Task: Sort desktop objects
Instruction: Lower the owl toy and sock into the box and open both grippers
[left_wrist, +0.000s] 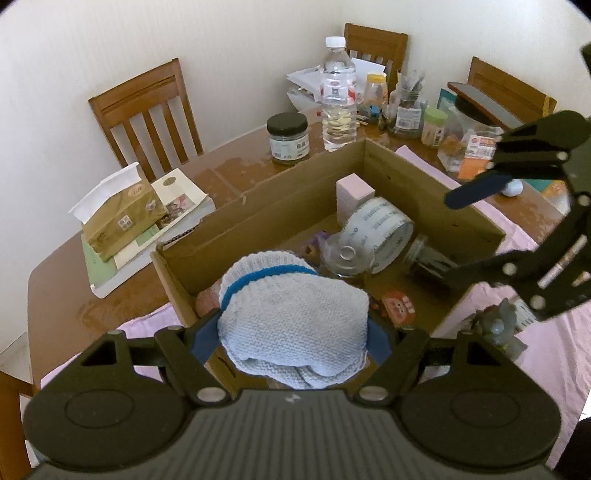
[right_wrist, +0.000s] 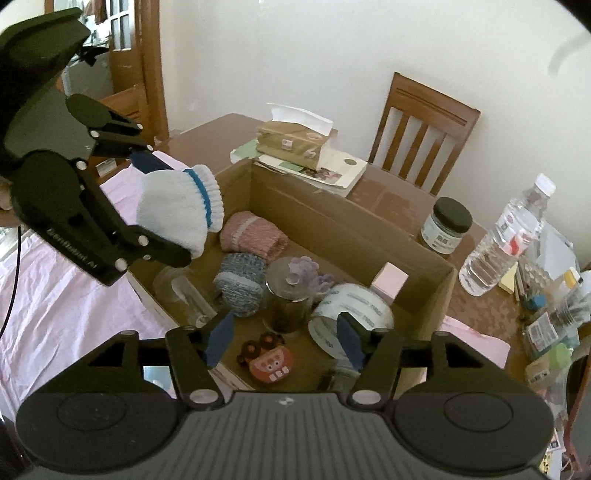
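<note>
The counter (left_wrist: 236, 166) carries an open box (left_wrist: 424, 173) on a pink cloth (right_wrist: 55, 306). In the box lie a tape roll (right_wrist: 351, 306), a jar (right_wrist: 288, 295) and rolled socks (right_wrist: 240, 291). The left hand-held gripper (left_wrist: 291, 334) grips a white sock (left_wrist: 295, 317) above the box's near corner. The right hand-held gripper (right_wrist: 282, 341) hangs empty over the box, jaws partly apart.
</note>
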